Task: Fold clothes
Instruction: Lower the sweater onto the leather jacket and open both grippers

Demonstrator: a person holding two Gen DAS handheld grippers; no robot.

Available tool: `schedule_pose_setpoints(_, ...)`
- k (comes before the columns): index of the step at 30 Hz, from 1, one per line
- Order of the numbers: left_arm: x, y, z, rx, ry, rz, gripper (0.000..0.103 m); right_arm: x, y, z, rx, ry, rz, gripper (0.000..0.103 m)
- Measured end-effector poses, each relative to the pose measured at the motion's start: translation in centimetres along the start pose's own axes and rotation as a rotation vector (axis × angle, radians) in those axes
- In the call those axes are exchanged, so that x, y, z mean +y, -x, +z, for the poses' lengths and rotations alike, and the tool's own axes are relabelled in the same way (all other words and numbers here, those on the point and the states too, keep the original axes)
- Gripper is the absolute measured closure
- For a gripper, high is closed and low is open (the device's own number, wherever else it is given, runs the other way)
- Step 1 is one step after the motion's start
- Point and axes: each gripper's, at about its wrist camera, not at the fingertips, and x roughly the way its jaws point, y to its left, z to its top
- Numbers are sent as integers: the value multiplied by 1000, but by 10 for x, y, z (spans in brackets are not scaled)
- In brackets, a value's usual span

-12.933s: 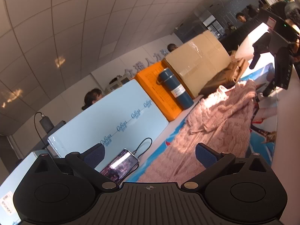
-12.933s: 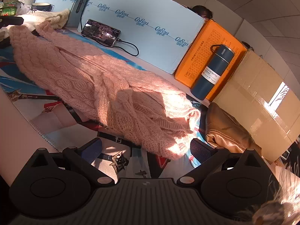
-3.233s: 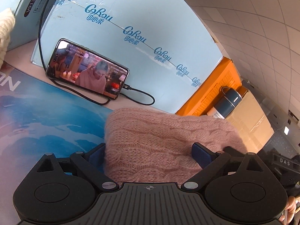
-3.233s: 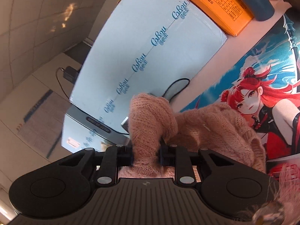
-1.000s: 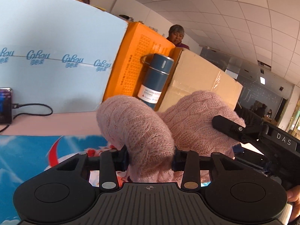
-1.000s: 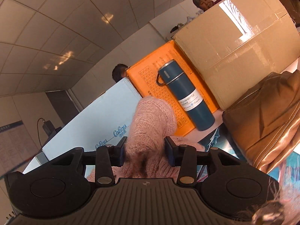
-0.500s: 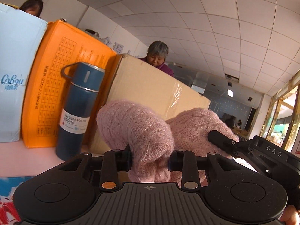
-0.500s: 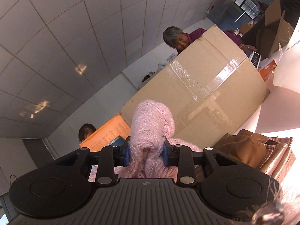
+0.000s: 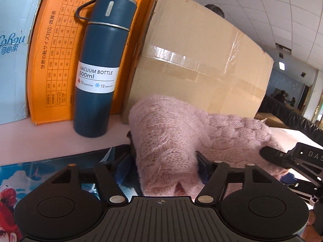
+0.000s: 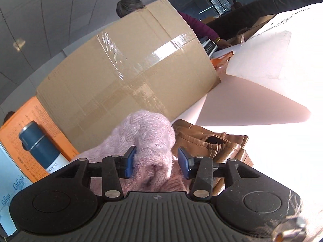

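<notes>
A pink cable-knit sweater is bunched between the fingers of my left gripper, low over the printed mat. The jaws have spread and a gap shows beside the fold. The sweater also sits between the blue pads of my right gripper. Those jaws stand apart, with a clear gap on the right side of the fold. The right gripper's finger shows at the right of the left wrist view, on the sweater.
A blue vacuum bottle stands against an orange box, next to a taped cardboard box. A brown leather bag lies just right of the sweater. A white sheet lies at the far right. A person sits behind the cardboard box.
Both grippers have come down toward the table with the sweater fold and their jaws have spread from a tight grip to open.
</notes>
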Motion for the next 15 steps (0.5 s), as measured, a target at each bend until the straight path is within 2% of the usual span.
schedule_pose_setpoints(4, 6, 13, 3, -8, -3, 7, 16, -11, 1, -9, 23, -28, -19, 45)
schedule_pose_setpoints(8, 11, 47, 5, -77, -52, 31, 10, -19, 11, -11, -30, -81, 13, 32)
schedule_pose_setpoints(9, 14, 57, 6, -95, -53, 35, 9, -19, 17, -11, -73, -84, 3, 27)
schedule_pose_setpoints(13, 25, 100, 4, -147, -66, 59, 5, -13, 47, -14, -335, -47, -115, 15)
schedule_pose_setpoints(15, 29, 119, 1, -163, -89, 61, 4, -5, 61, -16, -391, -39, -171, 13)
